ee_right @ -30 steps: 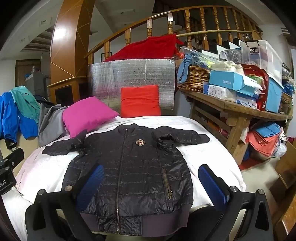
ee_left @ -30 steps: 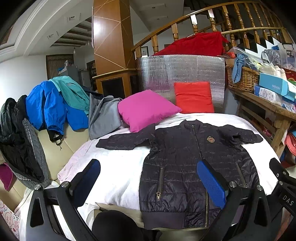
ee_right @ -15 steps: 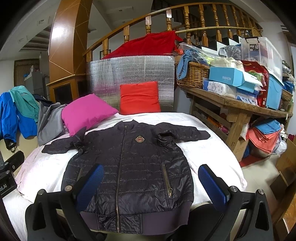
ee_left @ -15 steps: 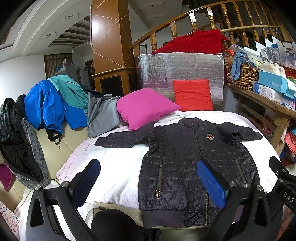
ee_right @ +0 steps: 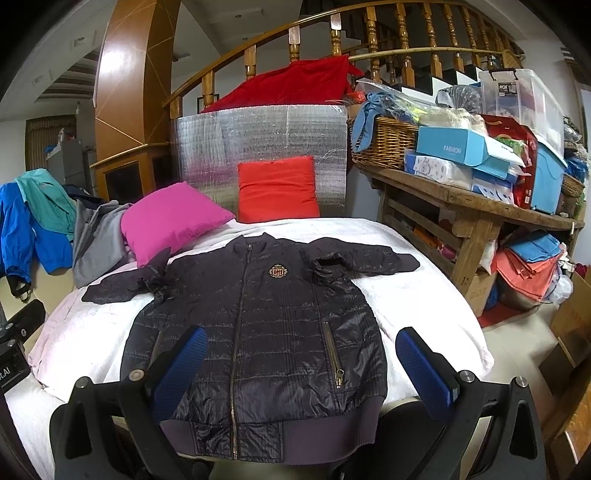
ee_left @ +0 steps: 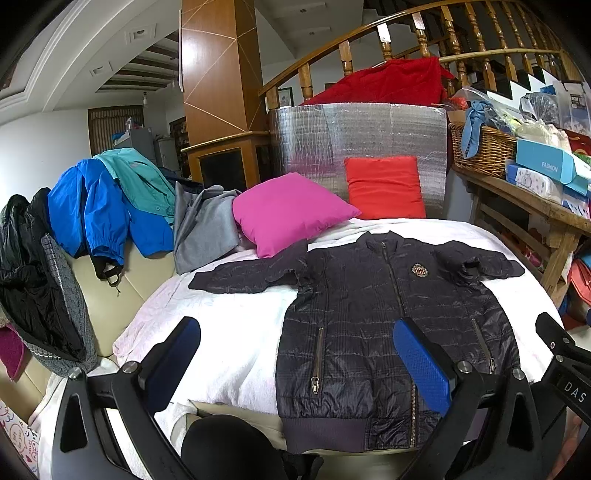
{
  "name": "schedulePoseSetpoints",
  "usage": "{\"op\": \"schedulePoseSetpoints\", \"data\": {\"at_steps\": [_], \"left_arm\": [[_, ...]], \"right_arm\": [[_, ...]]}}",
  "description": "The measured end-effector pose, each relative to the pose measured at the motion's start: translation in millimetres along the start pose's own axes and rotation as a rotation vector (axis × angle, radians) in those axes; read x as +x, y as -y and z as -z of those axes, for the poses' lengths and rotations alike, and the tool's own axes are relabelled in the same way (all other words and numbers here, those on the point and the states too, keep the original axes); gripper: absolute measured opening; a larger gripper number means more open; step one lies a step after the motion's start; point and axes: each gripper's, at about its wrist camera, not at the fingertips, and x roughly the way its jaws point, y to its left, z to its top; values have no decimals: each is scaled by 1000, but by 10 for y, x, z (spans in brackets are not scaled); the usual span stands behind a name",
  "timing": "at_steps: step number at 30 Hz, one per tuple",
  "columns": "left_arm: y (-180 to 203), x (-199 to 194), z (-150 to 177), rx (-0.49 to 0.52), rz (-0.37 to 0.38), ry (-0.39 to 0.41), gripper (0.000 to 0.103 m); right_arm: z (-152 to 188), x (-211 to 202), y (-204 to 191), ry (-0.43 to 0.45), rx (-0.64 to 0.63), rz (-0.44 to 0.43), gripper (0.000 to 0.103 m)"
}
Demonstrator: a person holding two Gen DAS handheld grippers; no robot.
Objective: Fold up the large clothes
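Lying flat, zipped, front up on the white-covered bed (ee_right: pixel 424 295): dark quilted jacket (ee_right: pixel 266 325), sleeves out, no fold yet. Hovering near the hem, wide apart and empty: left gripper (ee_left: pixel 295 362), right gripper (ee_right: pixel 299 369).

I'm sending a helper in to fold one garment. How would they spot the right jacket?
Go to the white-covered bed below the wooden stair railing. Spread flat on it, zipped, lies the dark quilted jacket. Unlike the jackets heaped to the side, it has a small crest badge on the chest.
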Motion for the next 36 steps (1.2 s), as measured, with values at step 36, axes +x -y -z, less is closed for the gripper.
{"op": "schedulePoseSetpoints", "data": {"at_steps": [36], "left_arm": [[49, 380, -49, 1, -20, -50, 103]], "right_arm": [[-88, 319, -58, -31, -21, -3, 103]]}}
